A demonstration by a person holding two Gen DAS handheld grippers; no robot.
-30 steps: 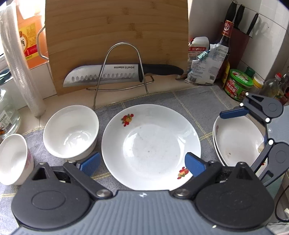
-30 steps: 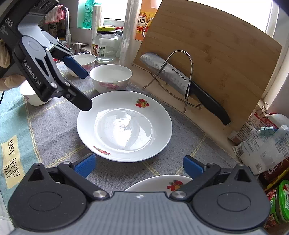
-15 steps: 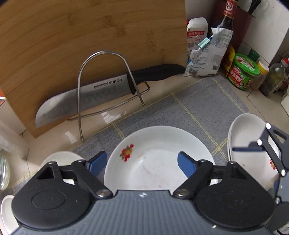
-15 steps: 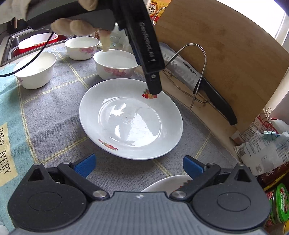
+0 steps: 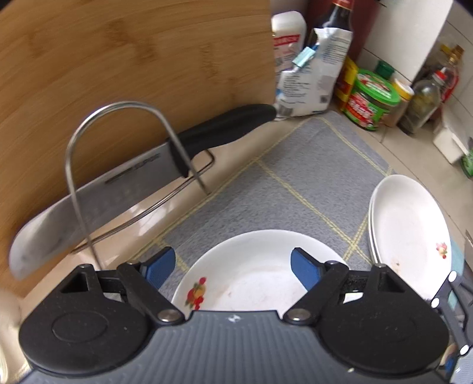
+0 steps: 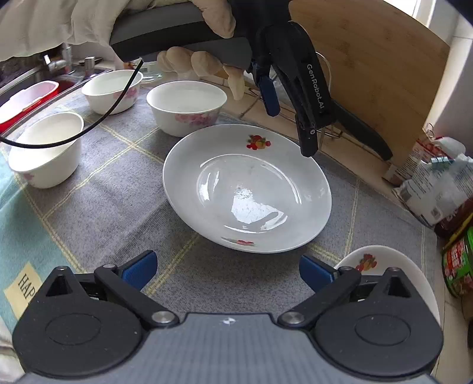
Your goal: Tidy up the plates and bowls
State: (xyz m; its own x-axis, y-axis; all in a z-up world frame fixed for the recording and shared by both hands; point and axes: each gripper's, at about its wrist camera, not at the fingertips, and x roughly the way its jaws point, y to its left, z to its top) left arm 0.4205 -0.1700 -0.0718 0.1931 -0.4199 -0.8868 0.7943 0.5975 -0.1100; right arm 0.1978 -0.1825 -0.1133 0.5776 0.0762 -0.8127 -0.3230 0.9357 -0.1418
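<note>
A grey checked cloth (image 6: pixel 112 206) covers the counter, w/ a bamboo cutting board (image 5: pixel 124 68) propped upright at the back. A cleaver (image 5: pixel 124 177) w/ black handle rests across a wire rack (image 5: pixel 118 153), leaning on the board.

Centre of the cloth: a white deep plate (image 6: pixel 246 189) w/ fruit motifs on its rim, sitting flat. Near it, toward the condiments, a stack of similar plates (image 5: pixel 411 233), the top one showing a small fruit print; at least two rims visible.

On the plate's other side, three white bowls w/ pink floral print, all upright: one bowl (image 6: pixel 186 109) just beside the plate, a second bowl (image 6: pixel 111 91) behind it toward the sink, a third bowl (image 6: pixel 47 147) nearer the cloth's teal edge.

The left gripper (image 6: pixel 291 131), held in a gloved hand (image 6: pixel 204 63), hangs over the plate's far rim, fingers spread wide, nothing between them. The right gripper (image 6: pixel 227 270) sits low over the cloth just short of the plate's near rim, jaws likewise wide apart & empty.

Far corner: a green-lidded jar (image 5: pixel 372 100), a clipped white bag (image 5: pixel 310 79), a dark sauce bottle (image 5: pixel 334 17).
</note>
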